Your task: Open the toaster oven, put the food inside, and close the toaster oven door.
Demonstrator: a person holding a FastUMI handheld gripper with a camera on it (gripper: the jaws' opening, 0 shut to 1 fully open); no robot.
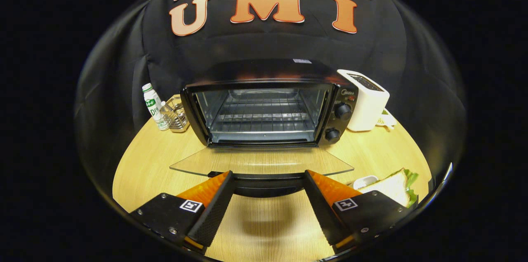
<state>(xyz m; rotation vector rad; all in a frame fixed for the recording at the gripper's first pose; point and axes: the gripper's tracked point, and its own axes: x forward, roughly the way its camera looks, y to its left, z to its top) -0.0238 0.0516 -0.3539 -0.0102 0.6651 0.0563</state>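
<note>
Gripper fingers spread apart, holding nothing, just short of the black toaster oven whose glass door lies folded down.

One triangular white-bread sandwich with lettuce rests on the pale wooden table beside the right finger; likely soft and light, so pinch gently across the crusts. One oven, two knobs.

A staged kitchen corner inside a recording booth: black cloth wall hangs behind a wooden tabletop carrying a toaster oven, a white toaster, a drink bottle, a sandwich.
</note>
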